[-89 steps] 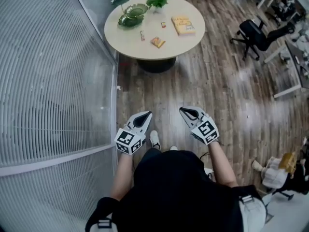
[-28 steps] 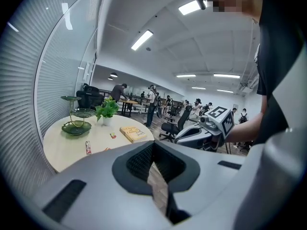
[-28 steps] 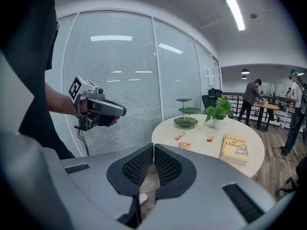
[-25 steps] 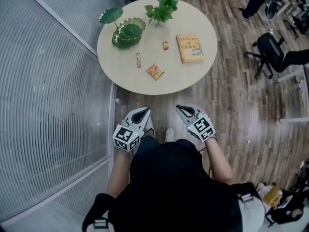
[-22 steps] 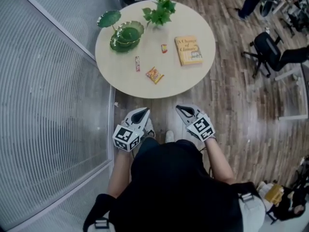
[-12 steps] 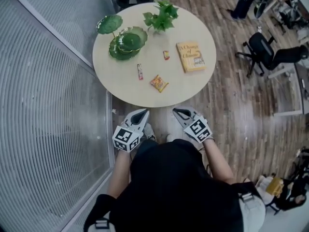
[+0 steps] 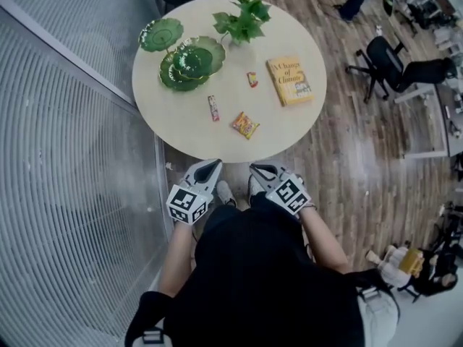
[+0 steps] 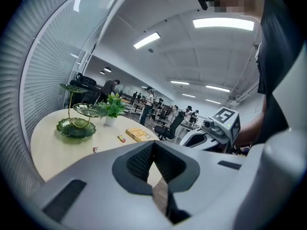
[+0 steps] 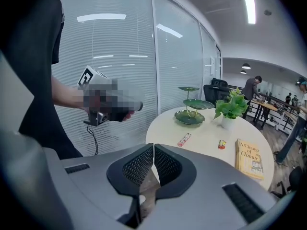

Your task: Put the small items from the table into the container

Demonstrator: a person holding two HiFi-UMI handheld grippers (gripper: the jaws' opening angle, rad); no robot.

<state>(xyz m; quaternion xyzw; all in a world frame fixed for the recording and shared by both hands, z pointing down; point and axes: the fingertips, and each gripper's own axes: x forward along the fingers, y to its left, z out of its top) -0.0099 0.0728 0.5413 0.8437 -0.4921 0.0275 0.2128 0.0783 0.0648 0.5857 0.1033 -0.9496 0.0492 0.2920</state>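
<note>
Jaws of our left gripper (image 7: pixel 210 166) and right gripper (image 7: pixel 255 169) are closed, empty. Both hang beside the table (image 7: pixel 187 118).

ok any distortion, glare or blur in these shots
Head view: fisheye bows the slatted glass wall; the round table is sharp. Left gripper view: dark circular vignette, ceiling light blown out. Right gripper view: same vignette, light streaks reflect off the glass, the book reads clearly.
</note>
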